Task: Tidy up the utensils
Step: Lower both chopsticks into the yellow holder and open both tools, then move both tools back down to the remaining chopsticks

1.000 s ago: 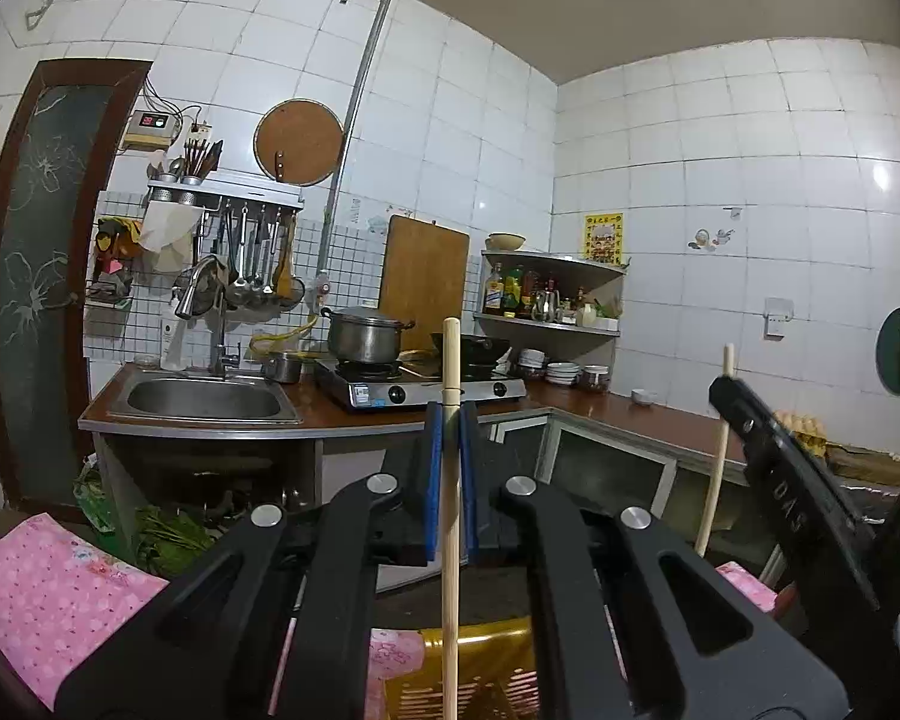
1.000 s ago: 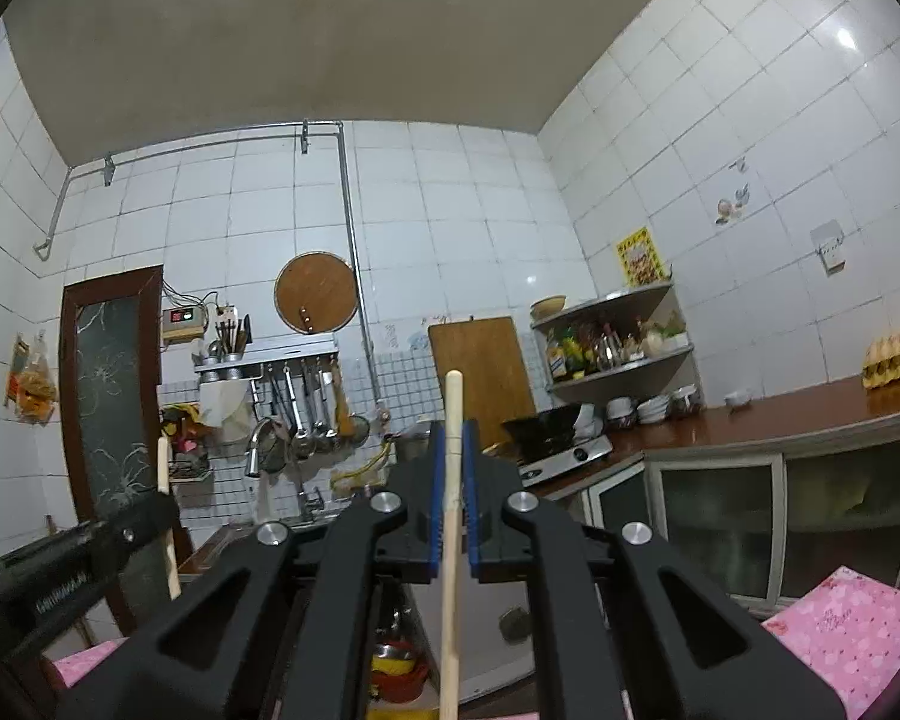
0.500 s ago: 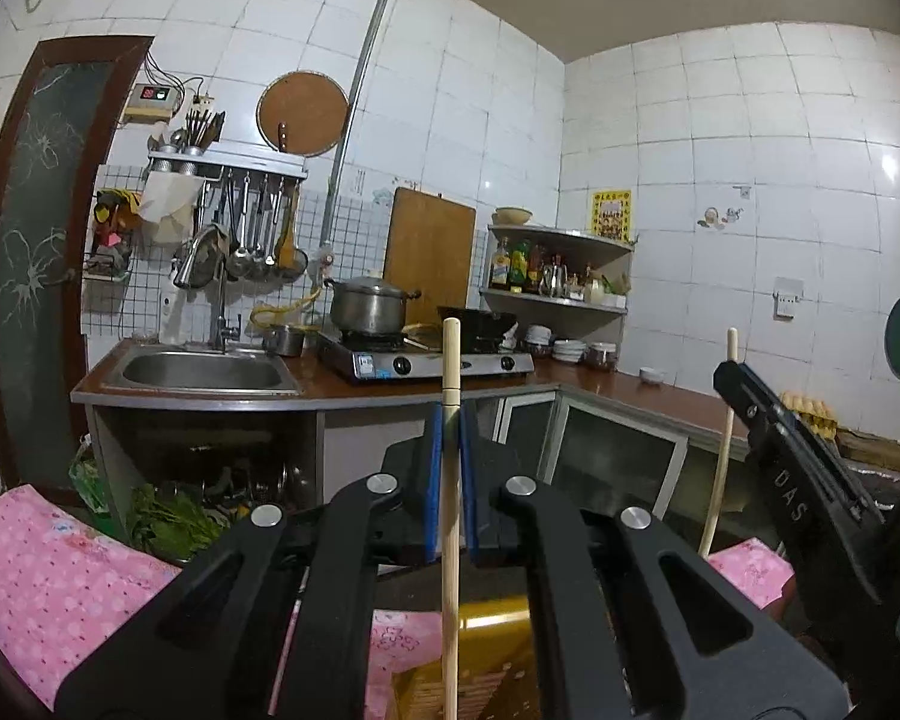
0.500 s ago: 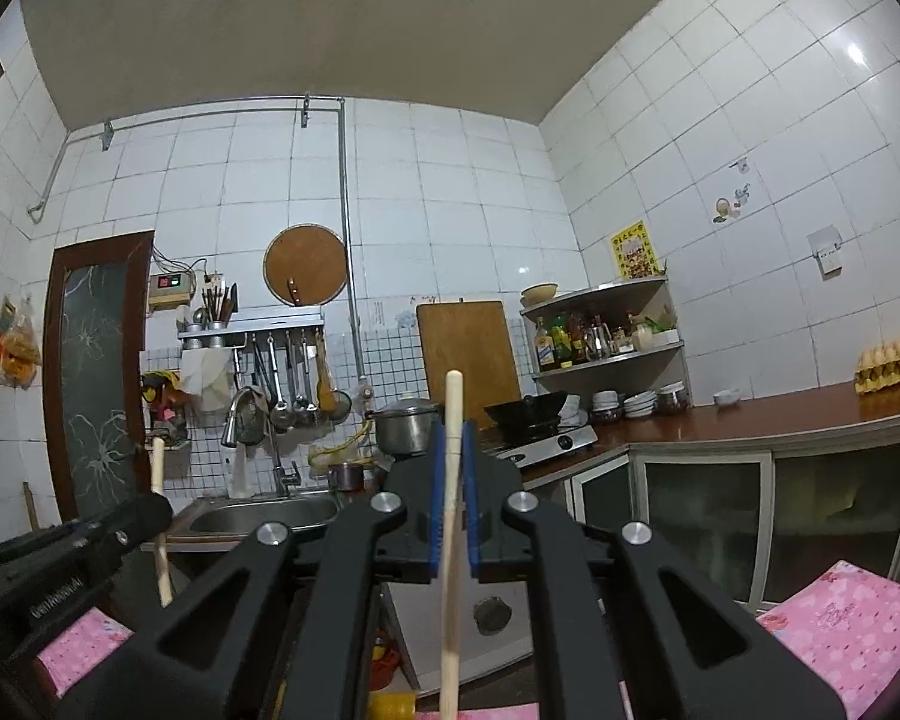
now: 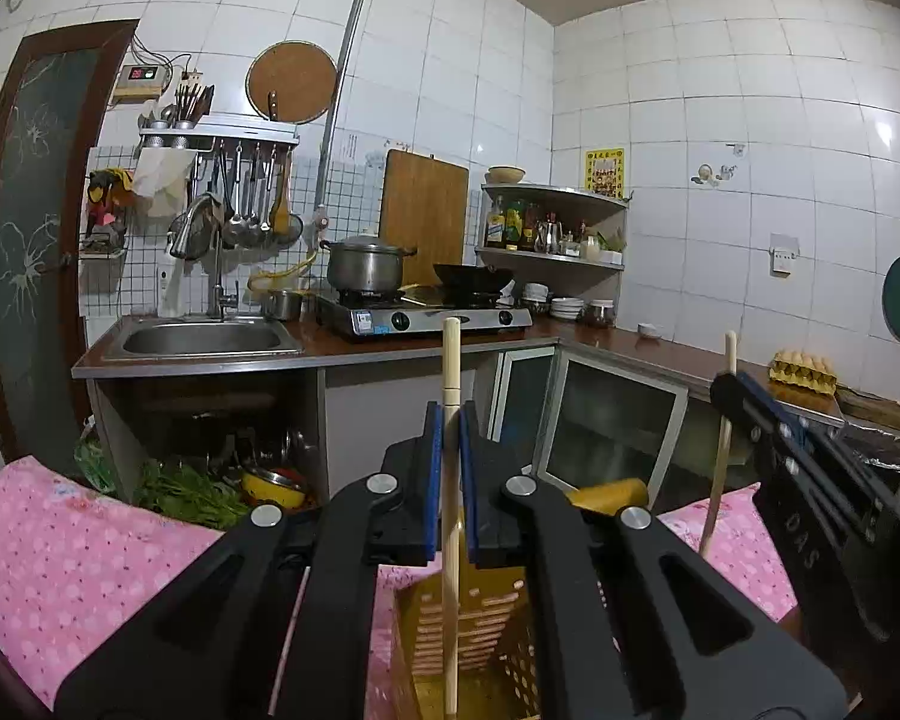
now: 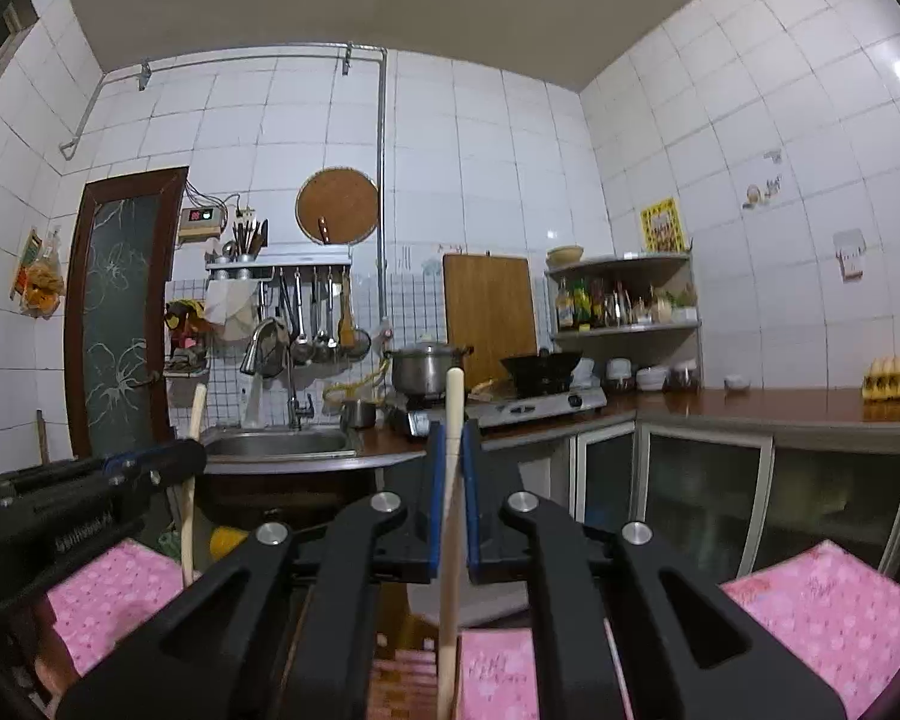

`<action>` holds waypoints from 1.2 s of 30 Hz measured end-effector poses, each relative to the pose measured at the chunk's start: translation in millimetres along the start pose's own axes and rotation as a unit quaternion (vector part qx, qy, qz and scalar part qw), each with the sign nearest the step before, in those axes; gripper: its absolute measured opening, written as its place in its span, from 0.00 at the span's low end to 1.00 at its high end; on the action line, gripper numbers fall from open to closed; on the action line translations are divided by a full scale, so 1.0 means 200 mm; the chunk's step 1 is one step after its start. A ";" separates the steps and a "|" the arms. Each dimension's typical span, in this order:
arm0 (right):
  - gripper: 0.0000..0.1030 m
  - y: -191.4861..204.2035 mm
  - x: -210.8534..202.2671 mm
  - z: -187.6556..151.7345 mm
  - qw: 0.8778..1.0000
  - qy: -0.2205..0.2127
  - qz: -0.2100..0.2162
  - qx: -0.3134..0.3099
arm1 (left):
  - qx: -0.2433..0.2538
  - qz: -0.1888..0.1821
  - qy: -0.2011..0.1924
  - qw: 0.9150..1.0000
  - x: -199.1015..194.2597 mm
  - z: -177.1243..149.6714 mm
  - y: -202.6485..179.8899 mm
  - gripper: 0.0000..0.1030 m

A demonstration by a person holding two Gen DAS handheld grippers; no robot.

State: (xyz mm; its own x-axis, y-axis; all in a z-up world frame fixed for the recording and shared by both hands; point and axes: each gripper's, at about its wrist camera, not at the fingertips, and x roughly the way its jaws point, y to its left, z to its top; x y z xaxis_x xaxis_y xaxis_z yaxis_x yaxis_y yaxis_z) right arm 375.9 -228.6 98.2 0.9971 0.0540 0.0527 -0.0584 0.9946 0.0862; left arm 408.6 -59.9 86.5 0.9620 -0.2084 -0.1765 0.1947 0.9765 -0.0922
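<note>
While each tool (image 5: pixel 449 420) (image 6: pixel 453 441) pinches an upright chopstick (image 5: pixel 450 516) (image 6: pixel 450 540), both sticks' lower ends are cut off.

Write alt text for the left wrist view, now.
The left claw is shut on an upright wooden chopstick above a yellow slotted basket on a pink cloth. The right claw, at right, grips a second chopstick.

Left gripper (image 5: pixel 449 420): black body, blue pads. Chopstick (image 5: pixel 450 372): pale wood. Utensil basket (image 5: pixel 462 642): yellow, slotted and perforated walls. Tablecloth (image 5: pixel 60 552): pink, small light dots. Wall tiles (image 5: pixel 720 120): white, grey grout. Cutting board (image 5: pixel 423 210): brown wood grain. Door (image 6: pixel 123 312): dark glass, white floral lines.
</note>
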 end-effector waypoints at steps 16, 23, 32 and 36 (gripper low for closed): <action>0.06 -0.01 -0.11 -0.11 0.998 0.060 0.009 0.001 | 0.006 0.004 0.051 0.999 -0.10 -0.14 -0.01 0.04; 0.13 -0.03 -0.15 -0.08 0.995 0.096 0.014 0.008 | 0.015 0.019 0.068 0.997 -0.19 -0.17 0.02 0.45; 0.50 -0.11 -0.41 -0.09 0.988 0.151 -0.020 0.010 | -0.003 0.037 0.102 0.994 -0.48 -0.19 0.14 0.84; 0.63 -0.09 -0.54 -0.13 0.982 0.186 -0.034 0.006 | -0.019 0.033 0.129 0.991 -0.64 -0.25 0.22 0.92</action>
State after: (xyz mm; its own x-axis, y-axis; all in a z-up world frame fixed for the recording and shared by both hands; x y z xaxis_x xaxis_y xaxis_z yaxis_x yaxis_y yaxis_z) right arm 271.1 -250.4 65.7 0.9472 0.0180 -0.3200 0.0111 0.9960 0.0888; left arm 284.6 6.4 55.8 0.8900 -0.1569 -0.4280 0.1214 0.9866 -0.1092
